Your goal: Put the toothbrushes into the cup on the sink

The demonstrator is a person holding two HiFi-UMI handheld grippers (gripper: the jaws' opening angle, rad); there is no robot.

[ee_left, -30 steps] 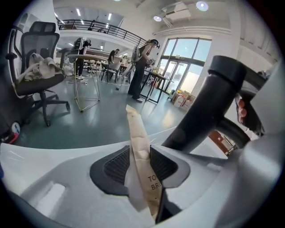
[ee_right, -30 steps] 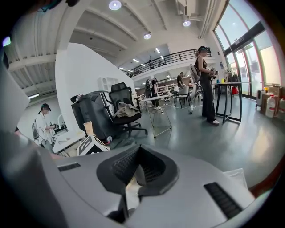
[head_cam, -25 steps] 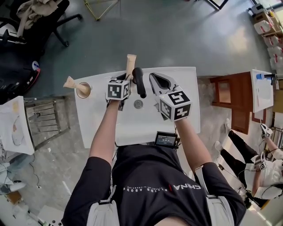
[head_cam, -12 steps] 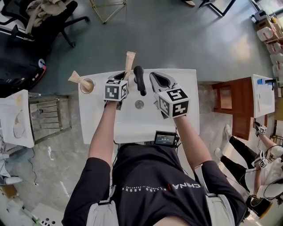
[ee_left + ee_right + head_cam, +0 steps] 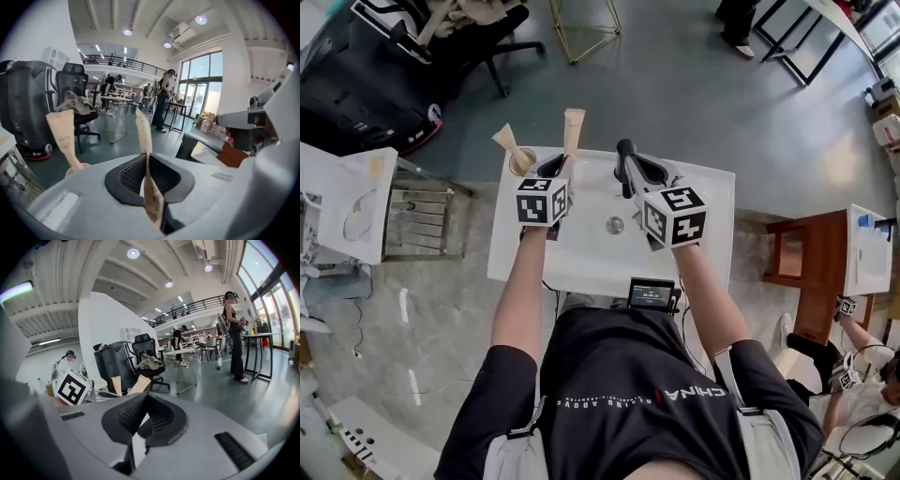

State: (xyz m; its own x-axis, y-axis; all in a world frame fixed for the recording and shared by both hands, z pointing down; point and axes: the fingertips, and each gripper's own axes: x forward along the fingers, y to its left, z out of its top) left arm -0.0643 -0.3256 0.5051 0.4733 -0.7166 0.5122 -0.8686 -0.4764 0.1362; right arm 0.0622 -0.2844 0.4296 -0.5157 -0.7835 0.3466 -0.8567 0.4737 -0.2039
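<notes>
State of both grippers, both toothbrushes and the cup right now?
Left gripper: shut on beige paper-wrapped toothbrush.
Right gripper: shut, empty.
Round tan cup: upright on white sink.
Second wrapped toothbrush: standing tilted in cup.
Held toothbrush: clamped, outside cup.

We find the cup point(image 5: 522, 161) on the sink's point(image 5: 712, 216) far left corner, with a toothbrush point(image 5: 508, 142) standing in it. Just right of it, a second toothbrush point(image 5: 573, 127) sits between the left gripper's point(image 5: 560, 169) jaws. The drain point(image 5: 615, 225) lies between the left gripper and the right gripper point(image 5: 630, 171).
</notes>
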